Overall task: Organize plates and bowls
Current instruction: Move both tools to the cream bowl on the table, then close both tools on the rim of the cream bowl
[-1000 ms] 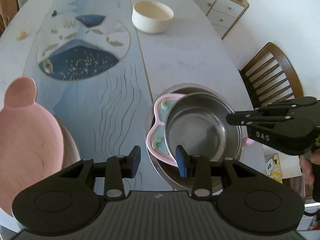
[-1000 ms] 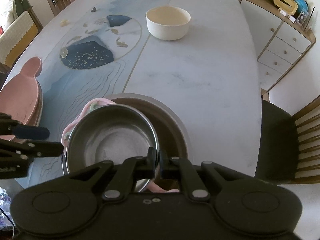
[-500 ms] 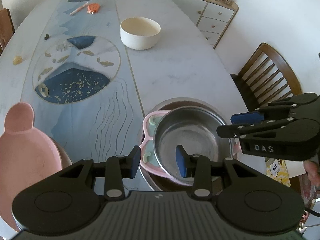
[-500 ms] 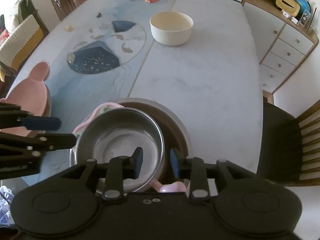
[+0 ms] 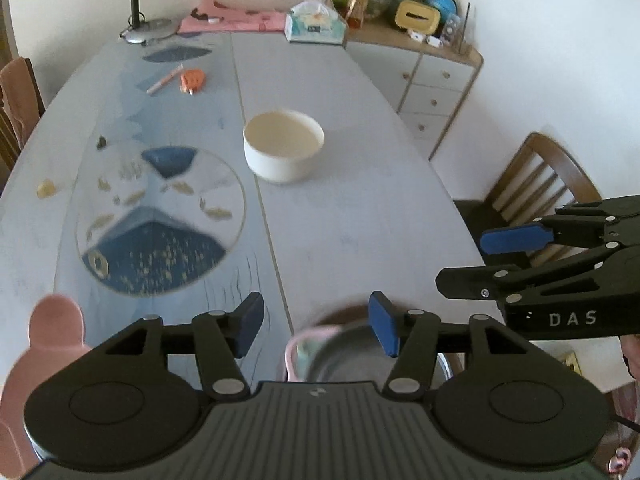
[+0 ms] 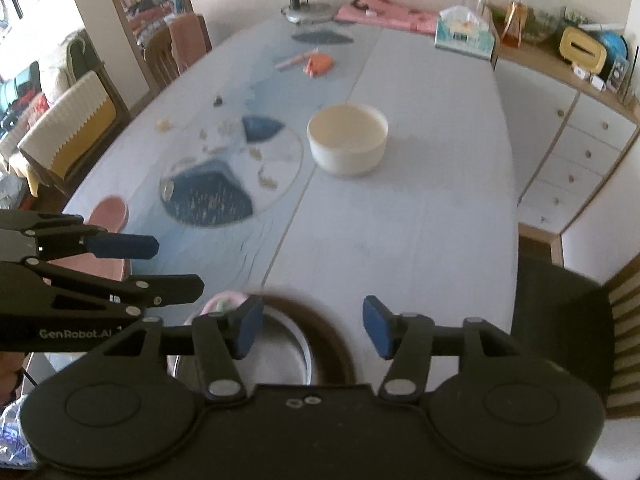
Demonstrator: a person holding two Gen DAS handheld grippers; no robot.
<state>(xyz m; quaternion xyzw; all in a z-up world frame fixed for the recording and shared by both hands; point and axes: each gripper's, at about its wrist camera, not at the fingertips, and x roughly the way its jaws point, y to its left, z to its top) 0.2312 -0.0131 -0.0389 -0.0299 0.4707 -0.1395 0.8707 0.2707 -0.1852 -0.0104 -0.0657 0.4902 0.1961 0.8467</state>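
Both grippers have let go and lifted off the nested stack at the near edge of the surface (image 5: 360,216). A second ago the right gripper (image 6: 312,326) was pinched on the rim of the steel bowl (image 6: 276,360); now its jaws are opening, about half wide, with nothing between them. The left gripper (image 5: 316,326) is likewise opening and empty, its blue pads clear of the dishes.

The steel bowl sits inside the pink divided plate (image 5: 298,354), which rests in the brown bowl (image 6: 332,336), low in both views. That stack looks finished.

The cream bowl (image 5: 283,150) stands alone well up the surface, and the pink eared plate (image 5: 44,344) lies at the left edge. In my judgement the cream bowl is the next thing to gather.
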